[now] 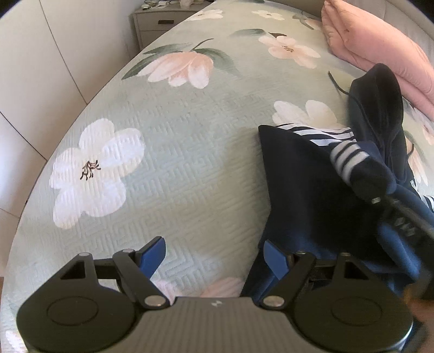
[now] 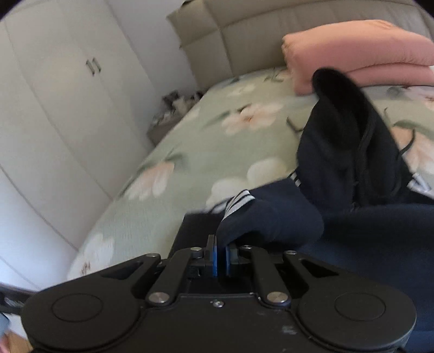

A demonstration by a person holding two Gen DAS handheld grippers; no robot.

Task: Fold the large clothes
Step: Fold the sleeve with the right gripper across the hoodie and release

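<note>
A folded pink quilt (image 2: pixel 360 54) sits by the bed's (image 1: pixel 190 114) head edge, a nightstand (image 1: pixel 160 23) beyond. The navy hoodie (image 1: pixel 312 184) lies mid-bed. My left claw (image 1: pixel 214 258) hovers wide at its edge; my right claw (image 2: pixel 221 256) pinches its striped sleeve (image 2: pixel 260 220).

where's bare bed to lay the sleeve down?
Free: the floral bedspread left of the navy hoodie, out to the wardrobe-side edge, under the open left hand-held gripper. Crowded: right side, hood against the pink quilt. Right hand-held gripper grips the sleeve.
</note>
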